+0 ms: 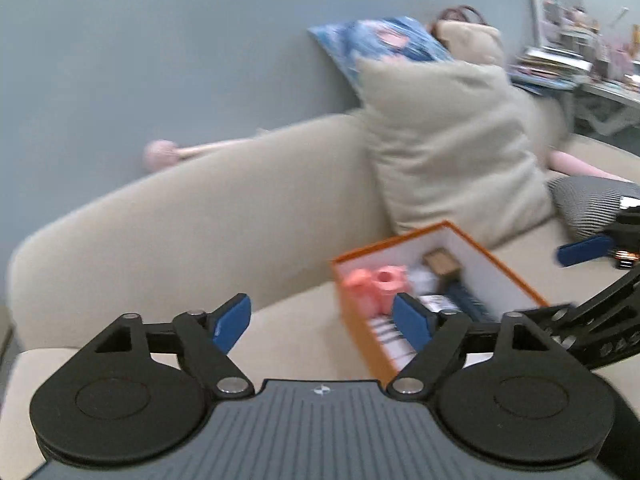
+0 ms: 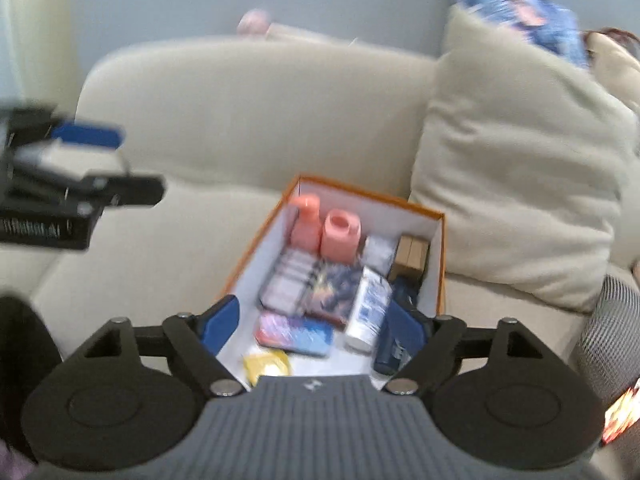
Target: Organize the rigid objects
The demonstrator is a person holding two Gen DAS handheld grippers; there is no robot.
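Hovering above orange box on sofa; right gripper nearer, left gripper offset; both fingers spread, empty.

home living room: sofa, cushions

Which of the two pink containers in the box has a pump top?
The left pink bottle, by the orange box's far-left corner; the pink jar to its right is open-topped, no pump.

The box sits on the sofa, left of a cushion.
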